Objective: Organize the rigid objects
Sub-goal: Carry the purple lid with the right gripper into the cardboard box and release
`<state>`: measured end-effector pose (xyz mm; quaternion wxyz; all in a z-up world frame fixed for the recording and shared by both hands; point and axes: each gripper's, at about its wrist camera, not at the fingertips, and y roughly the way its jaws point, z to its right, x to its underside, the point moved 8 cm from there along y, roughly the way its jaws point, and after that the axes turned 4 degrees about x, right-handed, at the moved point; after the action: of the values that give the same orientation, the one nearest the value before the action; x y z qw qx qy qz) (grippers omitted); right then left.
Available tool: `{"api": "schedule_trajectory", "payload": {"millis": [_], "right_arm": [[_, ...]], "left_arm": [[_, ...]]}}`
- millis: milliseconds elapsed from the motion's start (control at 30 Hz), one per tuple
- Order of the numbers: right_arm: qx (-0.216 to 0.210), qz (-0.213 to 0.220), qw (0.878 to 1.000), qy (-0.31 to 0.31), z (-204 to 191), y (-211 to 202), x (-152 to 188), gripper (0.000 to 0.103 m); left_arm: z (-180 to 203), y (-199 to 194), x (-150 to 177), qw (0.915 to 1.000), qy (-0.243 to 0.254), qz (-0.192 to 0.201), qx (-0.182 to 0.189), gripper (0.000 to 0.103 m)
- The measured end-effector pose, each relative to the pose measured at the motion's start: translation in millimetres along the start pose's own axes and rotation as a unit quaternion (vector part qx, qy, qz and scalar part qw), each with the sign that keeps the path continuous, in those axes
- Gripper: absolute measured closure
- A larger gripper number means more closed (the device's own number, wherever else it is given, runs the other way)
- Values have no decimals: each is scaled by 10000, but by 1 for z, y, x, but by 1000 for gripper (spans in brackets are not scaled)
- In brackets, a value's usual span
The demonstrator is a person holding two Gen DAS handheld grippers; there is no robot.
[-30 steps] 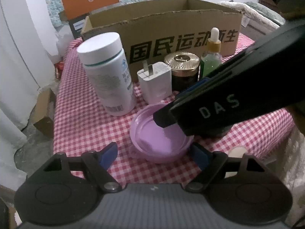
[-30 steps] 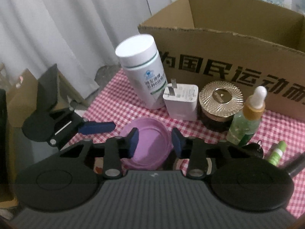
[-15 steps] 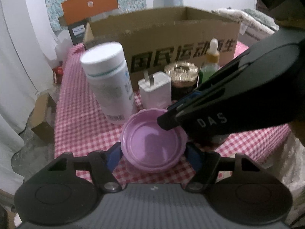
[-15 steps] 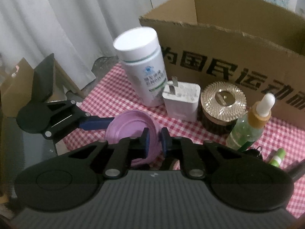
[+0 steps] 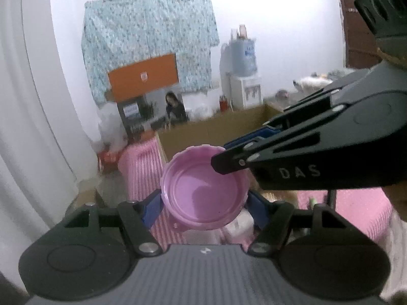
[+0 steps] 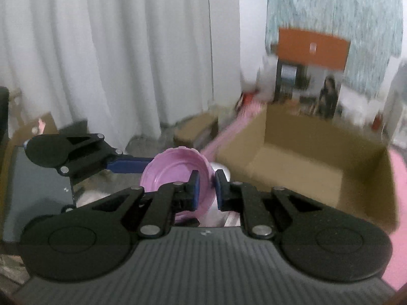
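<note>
Both grippers have one pink lid: the left gripper (image 5: 203, 209) clamps its blue pads across the lid's (image 5: 203, 190) width, jaws about half spread, while the right gripper (image 6: 206, 186) is pinched nearly shut on the rim. The lid (image 6: 173, 170) is round, scalloped-edged and hollow side up, raised just beside the cardboard box (image 6: 300, 175). That one box looks empty inside.
</note>
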<state>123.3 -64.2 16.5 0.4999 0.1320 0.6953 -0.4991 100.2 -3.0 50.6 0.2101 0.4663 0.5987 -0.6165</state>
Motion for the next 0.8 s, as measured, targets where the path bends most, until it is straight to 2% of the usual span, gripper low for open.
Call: {"api": "schedule_trajectory", "payload": {"millis": [133,233,333,467,533,700,800], "right_arm": [[52,134,9999,-20,28,2,-47,91],[2,-157,9995,280,64,25,-73,91],[-115,-672,9942,834,110,66,-86,91],[-262,-1295,9782,1600,161,122,-79,91],[-236,-1541,9716,1779,178,146,-69,91],[-227,-1994,9576,2069,192,189,-48,91],[-272,-2227,9498,2179,196,216,-40,91]], "left_arm": [[-16,26,-47,9998,58,10,169,30],[-23,68,-72,9989,152,-280,334,30],[-31,118,-84,9960,188,-697,518,30],[-37,189,-81,9880,165,-1348,731,30],[-39,218,-71,9830,197,-1664,756,30],[-40,274,-53,9706,537,-2279,565,30],[-43,284,-42,9647,638,-2515,458,30]]}}
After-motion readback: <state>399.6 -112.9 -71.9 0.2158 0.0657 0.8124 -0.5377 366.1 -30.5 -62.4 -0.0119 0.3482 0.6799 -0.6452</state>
